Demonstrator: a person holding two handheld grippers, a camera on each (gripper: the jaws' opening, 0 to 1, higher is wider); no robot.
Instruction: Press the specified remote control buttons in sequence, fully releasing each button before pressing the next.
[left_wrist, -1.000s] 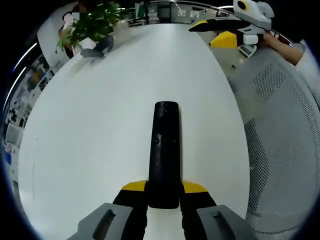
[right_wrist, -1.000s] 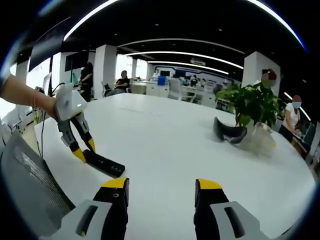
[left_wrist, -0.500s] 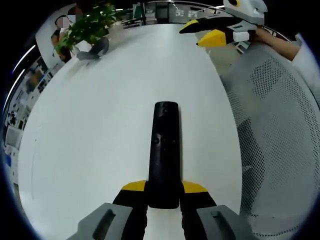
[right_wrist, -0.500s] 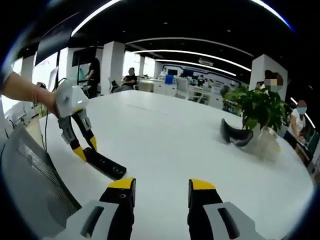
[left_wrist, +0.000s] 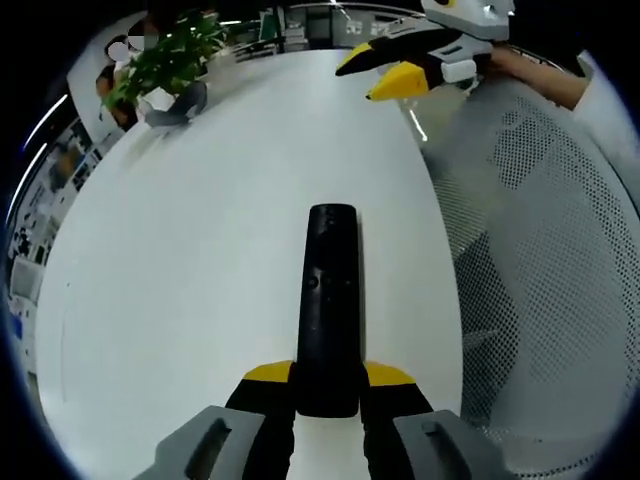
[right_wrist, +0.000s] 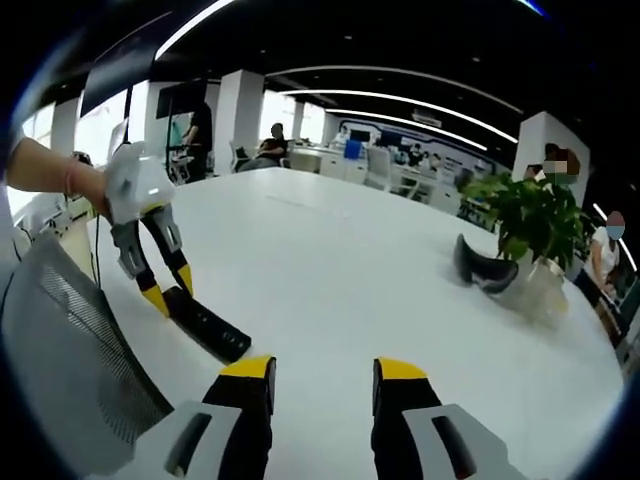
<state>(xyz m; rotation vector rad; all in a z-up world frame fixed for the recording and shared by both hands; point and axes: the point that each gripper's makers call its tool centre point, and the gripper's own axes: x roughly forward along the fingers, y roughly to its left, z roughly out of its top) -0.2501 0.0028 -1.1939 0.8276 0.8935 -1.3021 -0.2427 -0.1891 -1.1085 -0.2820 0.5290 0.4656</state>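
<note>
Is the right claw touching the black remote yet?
Apart. In the right gripper view, the right claw is open with bare white table between its jaws, and the remote, held by the left claw, lies off to the side.

Your left tool (left_wrist: 328, 385) has black jaws, yellow tips and grey housings; your right tool (right_wrist: 318, 375) matches it. A band circles your left wrist (right_wrist: 70, 180).

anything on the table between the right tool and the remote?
Nothing. In the right gripper view, only bare white table lies between the right tool and the black remote, which the left tool holds.
</note>
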